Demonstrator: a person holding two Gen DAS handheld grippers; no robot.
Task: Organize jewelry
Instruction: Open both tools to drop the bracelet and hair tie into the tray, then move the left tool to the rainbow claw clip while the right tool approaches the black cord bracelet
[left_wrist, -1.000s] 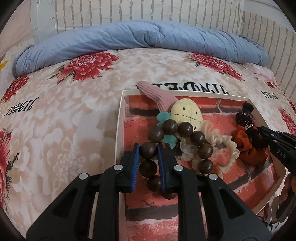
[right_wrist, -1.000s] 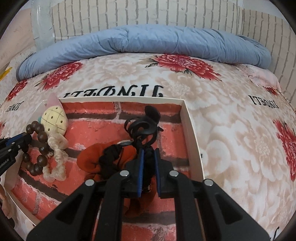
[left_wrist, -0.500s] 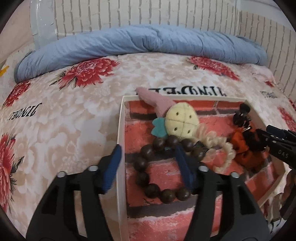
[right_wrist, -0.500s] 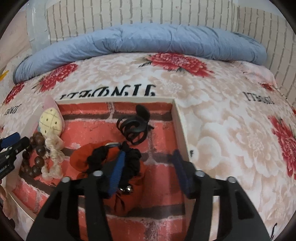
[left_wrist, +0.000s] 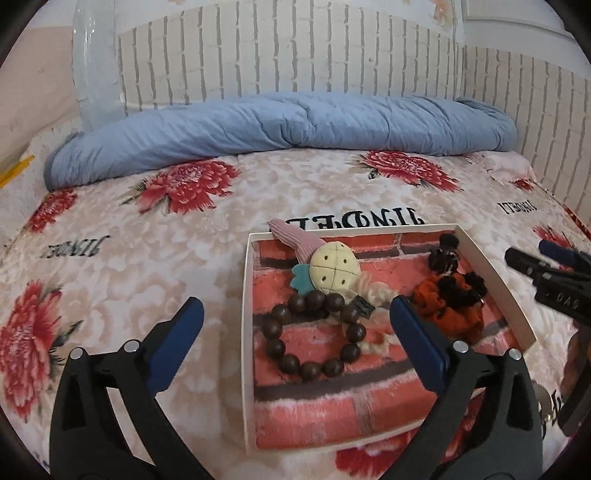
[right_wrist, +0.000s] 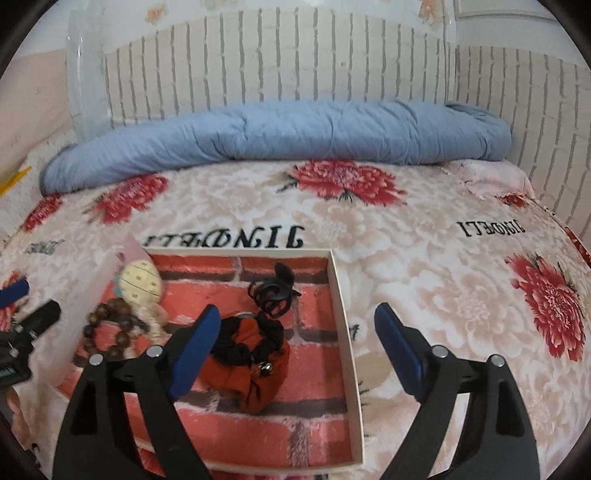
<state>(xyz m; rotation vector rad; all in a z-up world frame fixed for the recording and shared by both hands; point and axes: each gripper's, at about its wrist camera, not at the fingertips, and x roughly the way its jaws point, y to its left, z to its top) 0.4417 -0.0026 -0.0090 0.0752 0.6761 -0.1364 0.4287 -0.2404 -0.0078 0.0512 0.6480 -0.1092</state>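
Observation:
A white tray (left_wrist: 246, 332) with a brick-pattern lining lies on the bed. In it lie a brown wooden bead bracelet (left_wrist: 312, 334), a cream pineapple plush clip (left_wrist: 333, 272) on a pink band, a cream scrunchie (left_wrist: 373, 295), an orange and black scrunchie (left_wrist: 448, 299) and a black claw clip (left_wrist: 444, 254). My left gripper (left_wrist: 295, 343) is open and empty above the bracelet. My right gripper (right_wrist: 297, 341) is open and empty above the tray's right wall (right_wrist: 345, 332), beside the orange scrunchie (right_wrist: 255, 354). The claw clip (right_wrist: 273, 293) and bracelet (right_wrist: 109, 326) also show there.
The bed has a floral blanket (left_wrist: 147, 258) with red flowers. A rolled blue duvet (left_wrist: 280, 125) lies along the back against a brick-pattern wall. The right gripper's tip (left_wrist: 546, 273) shows at the right of the left wrist view.
Both grippers opened and drew back and up. The left let go of the bead bracelet and the right let go of the orange and black scrunchie; both now lie in the tray.

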